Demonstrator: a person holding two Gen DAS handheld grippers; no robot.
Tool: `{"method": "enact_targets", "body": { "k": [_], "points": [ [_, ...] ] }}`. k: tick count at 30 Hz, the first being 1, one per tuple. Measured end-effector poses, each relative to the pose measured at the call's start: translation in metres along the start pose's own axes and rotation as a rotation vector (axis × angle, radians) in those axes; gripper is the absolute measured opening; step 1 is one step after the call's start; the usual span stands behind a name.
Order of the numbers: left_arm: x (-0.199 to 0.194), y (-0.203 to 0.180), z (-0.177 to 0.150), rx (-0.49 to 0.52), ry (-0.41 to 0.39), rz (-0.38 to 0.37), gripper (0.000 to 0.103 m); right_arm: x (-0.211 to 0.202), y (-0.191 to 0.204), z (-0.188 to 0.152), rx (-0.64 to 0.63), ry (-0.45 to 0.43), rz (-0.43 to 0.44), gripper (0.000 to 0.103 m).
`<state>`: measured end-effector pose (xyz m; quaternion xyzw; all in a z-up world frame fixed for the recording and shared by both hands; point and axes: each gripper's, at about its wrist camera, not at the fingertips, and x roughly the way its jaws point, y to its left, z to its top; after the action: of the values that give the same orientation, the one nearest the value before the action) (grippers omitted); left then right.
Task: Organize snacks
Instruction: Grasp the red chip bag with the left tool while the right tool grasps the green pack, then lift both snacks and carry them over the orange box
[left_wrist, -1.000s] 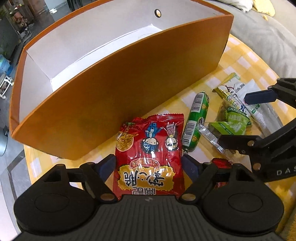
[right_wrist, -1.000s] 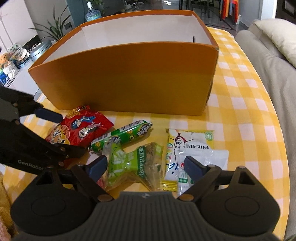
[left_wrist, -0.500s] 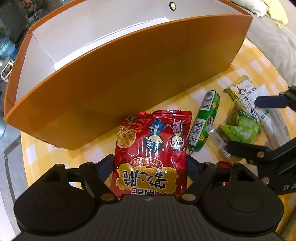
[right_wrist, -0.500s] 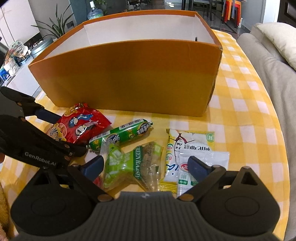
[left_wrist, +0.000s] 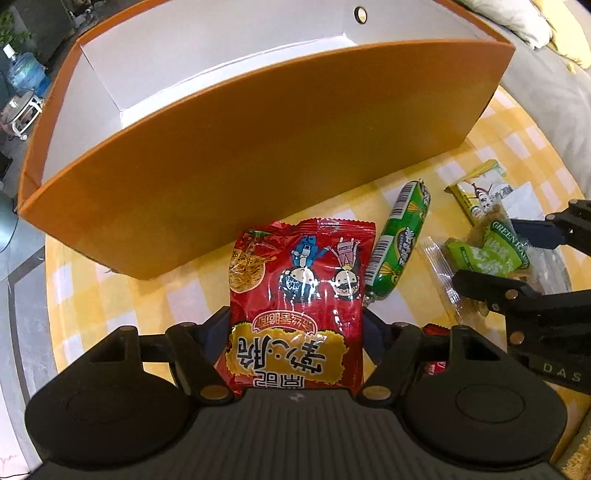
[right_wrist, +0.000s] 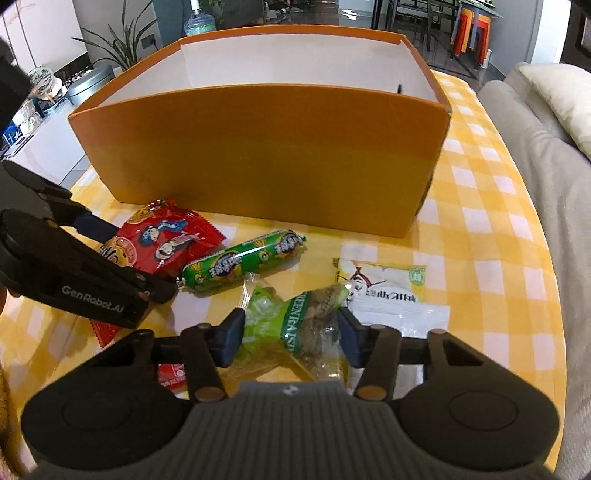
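A: Right wrist view: orange box (right_wrist: 258, 147) sits at the far edge of the yellow checked tabletop (right_wrist: 491, 258), white inside. Snacks lie along its near wall.

B: Left gripper (left_wrist: 295, 328)?

A: Jaws closing, wide apart, red noodle packet (left_wrist: 299, 291) between them and touching both pads.

B: Right gripper (right_wrist: 288, 332)?

A: Closing too, pads pressed on the green raisin packet (right_wrist: 295, 325), which crumples. Green sausage (right_wrist: 243, 266) lies between the two packets, white sachet (right_wrist: 388, 291) toward the right edge.
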<state>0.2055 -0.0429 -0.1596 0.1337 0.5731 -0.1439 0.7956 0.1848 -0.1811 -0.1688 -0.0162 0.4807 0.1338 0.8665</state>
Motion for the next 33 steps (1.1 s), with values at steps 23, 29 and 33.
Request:
{"method": "enact_targets", "body": {
  "k": [23, 29, 33],
  "points": [
    [-0.093, -0.014, -0.02, 0.029, -0.14, 0.007, 0.081, -0.067, 0.009, 0.002, -0.019, -0.095, 0.014, 0.049],
    [-0.113, -0.015, -0.016, 0.046, -0.176, 0.028, 0.081, -0.095, 0.013, 0.012, -0.052, -0.145, 0.015, 0.049],
    [-0.124, -0.011, -0.009, 0.042, -0.205, 0.039, 0.081, -0.109, 0.017, 0.023, -0.089, -0.177, 0.004, 0.049]
  ]
}}
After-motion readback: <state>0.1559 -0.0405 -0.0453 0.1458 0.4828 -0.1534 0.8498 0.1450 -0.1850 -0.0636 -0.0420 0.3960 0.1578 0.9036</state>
